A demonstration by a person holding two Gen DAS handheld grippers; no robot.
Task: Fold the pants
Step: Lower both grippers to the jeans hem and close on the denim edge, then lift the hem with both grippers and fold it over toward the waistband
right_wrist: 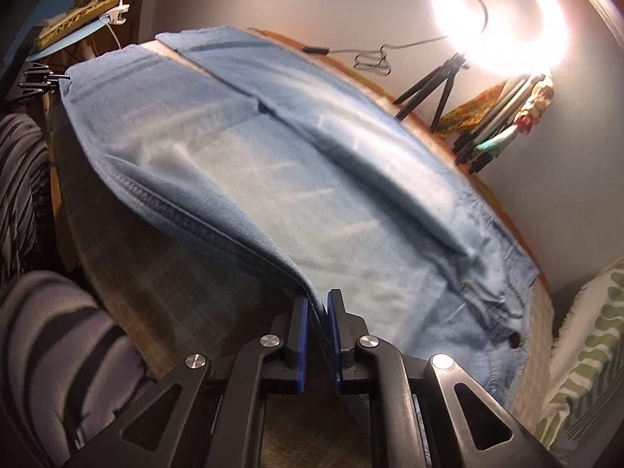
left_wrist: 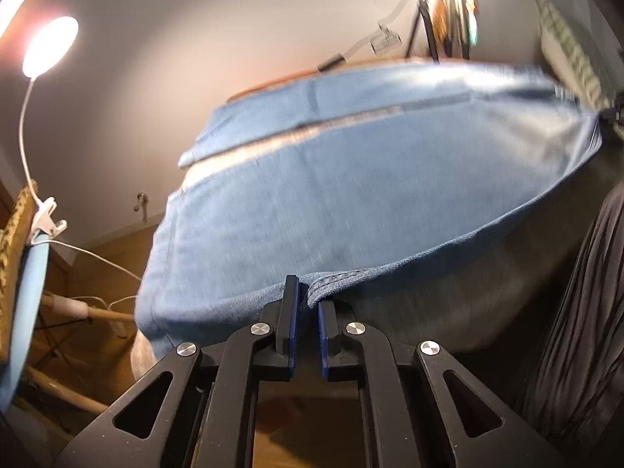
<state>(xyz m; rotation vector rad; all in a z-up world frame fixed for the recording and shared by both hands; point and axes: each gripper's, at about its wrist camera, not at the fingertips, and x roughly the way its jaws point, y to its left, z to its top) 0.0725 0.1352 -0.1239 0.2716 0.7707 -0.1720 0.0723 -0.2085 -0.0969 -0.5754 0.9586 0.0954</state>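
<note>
Light blue denim pants lie spread across a table and fill both views. My left gripper is shut on the stitched hem edge of the pants and lifts it off the surface. My right gripper is shut on the near seam edge of the pants, which rises as a ridge toward the fingers. The waistband with a dark button lies at the lower right of the right wrist view. The other gripper shows far left, holding the far end.
A grey woven table cover lies under the pants. A bright ring light on a tripod stands at the back, with a second lamp on the left. A green patterned cushion is at the right. A striped sleeve is at the left.
</note>
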